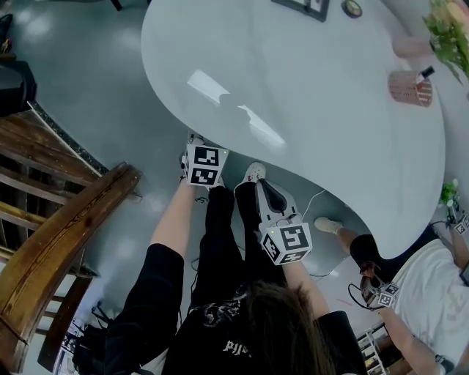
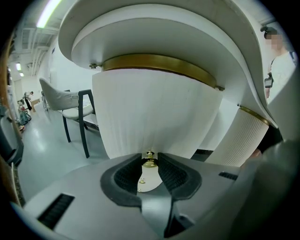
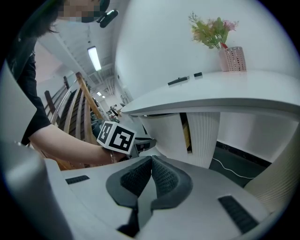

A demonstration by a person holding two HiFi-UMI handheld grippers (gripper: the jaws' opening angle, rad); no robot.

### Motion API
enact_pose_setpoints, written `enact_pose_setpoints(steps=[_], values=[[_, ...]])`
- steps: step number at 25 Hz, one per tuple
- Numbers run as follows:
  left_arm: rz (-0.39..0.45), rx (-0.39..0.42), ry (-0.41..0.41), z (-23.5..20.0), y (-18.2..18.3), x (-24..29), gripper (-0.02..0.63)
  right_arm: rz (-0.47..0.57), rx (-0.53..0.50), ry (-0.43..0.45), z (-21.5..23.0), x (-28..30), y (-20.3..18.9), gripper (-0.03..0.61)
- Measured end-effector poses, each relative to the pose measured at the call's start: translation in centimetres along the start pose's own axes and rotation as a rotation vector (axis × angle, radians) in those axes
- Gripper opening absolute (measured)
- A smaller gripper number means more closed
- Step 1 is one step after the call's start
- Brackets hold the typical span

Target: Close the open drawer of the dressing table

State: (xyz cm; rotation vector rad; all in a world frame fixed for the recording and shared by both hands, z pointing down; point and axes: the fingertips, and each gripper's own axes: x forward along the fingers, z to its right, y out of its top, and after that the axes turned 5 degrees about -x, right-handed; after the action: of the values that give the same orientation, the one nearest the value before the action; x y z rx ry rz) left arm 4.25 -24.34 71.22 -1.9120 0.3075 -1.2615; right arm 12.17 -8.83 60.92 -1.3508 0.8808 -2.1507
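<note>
Left gripper (image 2: 150, 158), fingers half open, pinches the brass knob (image 2: 149, 163) on the drawer (image 2: 154, 112) dead ahead. Right gripper (image 3: 151, 160), fingers together and empty, sits farther off.

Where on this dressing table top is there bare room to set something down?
The wide middle of the tabletop is bare, from the near edge to the pink mesh holder. Crowded only along the far edge: flowers, a dark frame.
</note>
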Motion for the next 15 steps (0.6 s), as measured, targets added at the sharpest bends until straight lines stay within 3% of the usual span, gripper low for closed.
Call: enact_pose_setpoints(steps=[9, 15], values=[[0.046, -0.010, -0.022, 0.3, 0.7, 1.9, 0.120, 0.011, 0.012, -0.015, -0.1, 0.2, 0.4, 0.026], [0.052, 0.020, -0.083, 0.7, 0.6, 2.2, 0.120, 0.001, 0.002, -0.002, -1.6, 0.8, 0.1, 0.026]])
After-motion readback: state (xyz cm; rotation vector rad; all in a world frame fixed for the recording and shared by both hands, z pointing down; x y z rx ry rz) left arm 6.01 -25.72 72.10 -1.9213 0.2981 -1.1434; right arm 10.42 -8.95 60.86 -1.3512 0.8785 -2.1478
